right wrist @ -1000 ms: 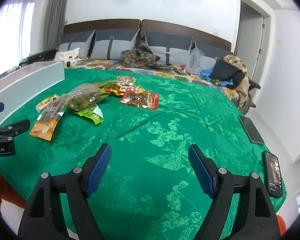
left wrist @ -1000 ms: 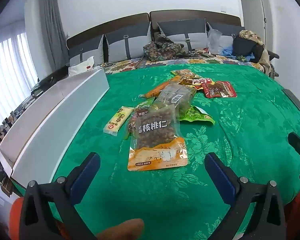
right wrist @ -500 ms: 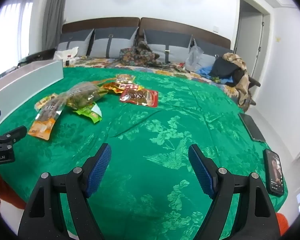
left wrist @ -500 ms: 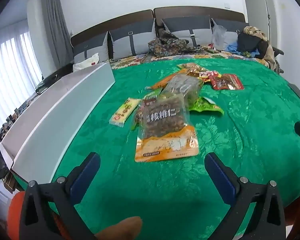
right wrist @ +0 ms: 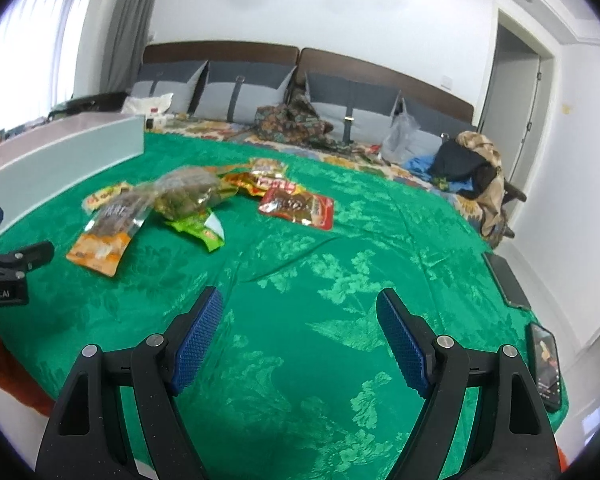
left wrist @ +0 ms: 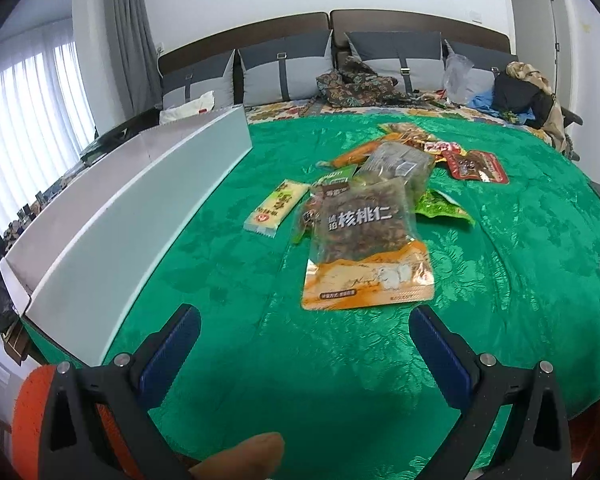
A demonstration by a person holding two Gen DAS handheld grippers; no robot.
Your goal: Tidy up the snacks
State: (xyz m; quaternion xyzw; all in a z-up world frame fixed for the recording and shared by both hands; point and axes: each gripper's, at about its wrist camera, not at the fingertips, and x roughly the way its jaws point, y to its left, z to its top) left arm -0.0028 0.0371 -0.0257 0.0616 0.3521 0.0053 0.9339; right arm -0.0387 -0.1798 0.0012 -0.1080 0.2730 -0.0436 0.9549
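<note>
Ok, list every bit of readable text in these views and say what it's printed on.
"核桃仁": large white characters on the orange-bottomed walnut pouch; its smaller print is too small to read.
"Robot.AI": partly cut off, on the left hand-held gripper as the right wrist view shows it.
Yellow packet, red packet, green packet: print too blurred to read.

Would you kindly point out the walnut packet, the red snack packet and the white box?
Walnut packet (left wrist: 364, 240), left wrist view, clear middle.
Red snack packet (right wrist: 298, 208), right wrist view, centre of its face.
White box (left wrist: 140, 216), left wrist view, long side wall.
</note>
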